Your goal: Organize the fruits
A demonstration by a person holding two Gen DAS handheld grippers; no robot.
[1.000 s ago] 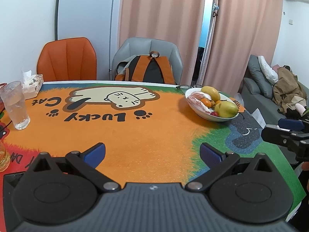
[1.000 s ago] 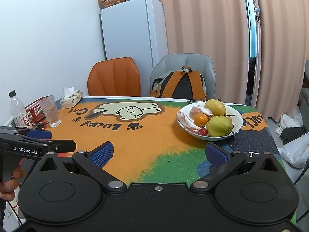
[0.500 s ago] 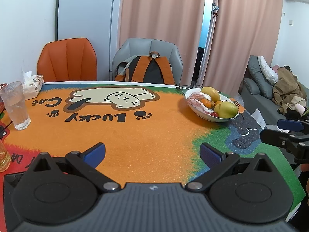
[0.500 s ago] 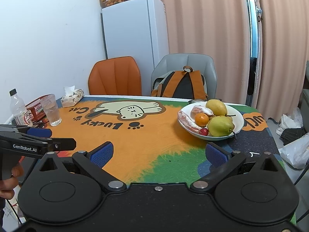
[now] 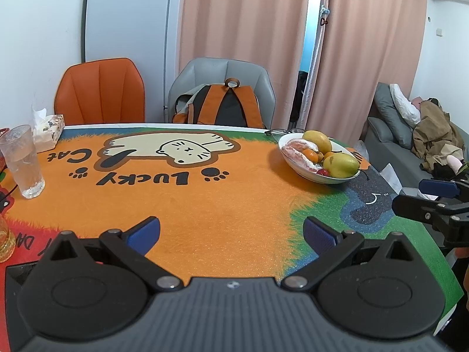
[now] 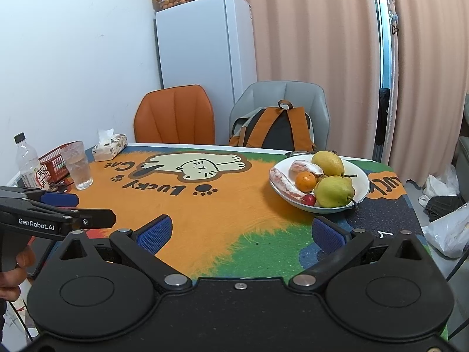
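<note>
A white bowl (image 6: 362, 180) stands at the table's far right and also shows in the left wrist view (image 5: 296, 166). It holds a green-yellow pear (image 6: 334, 191), a yellow fruit (image 6: 328, 162), a small orange (image 6: 305, 181), a red cherry (image 6: 309, 199) and peeled pomelo pieces (image 6: 283, 186). My left gripper (image 5: 231, 233) is open and empty above the near part of the orange mat. My right gripper (image 6: 240, 233) is open and empty, short of the bowl. Each gripper shows from the side in the other's view.
A glass of water (image 5: 22, 161), a tissue box (image 5: 48, 130), a plastic bottle (image 6: 27, 161) and a red basket (image 6: 54, 158) stand at the table's left. An orange chair (image 5: 99, 92) and a grey chair with a backpack (image 5: 221, 107) stand behind. A sofa (image 5: 410, 146) is right.
Both grippers have drifted slightly; the view has shifted a little. The fruit and bowl have not moved, and both grippers stay open.
</note>
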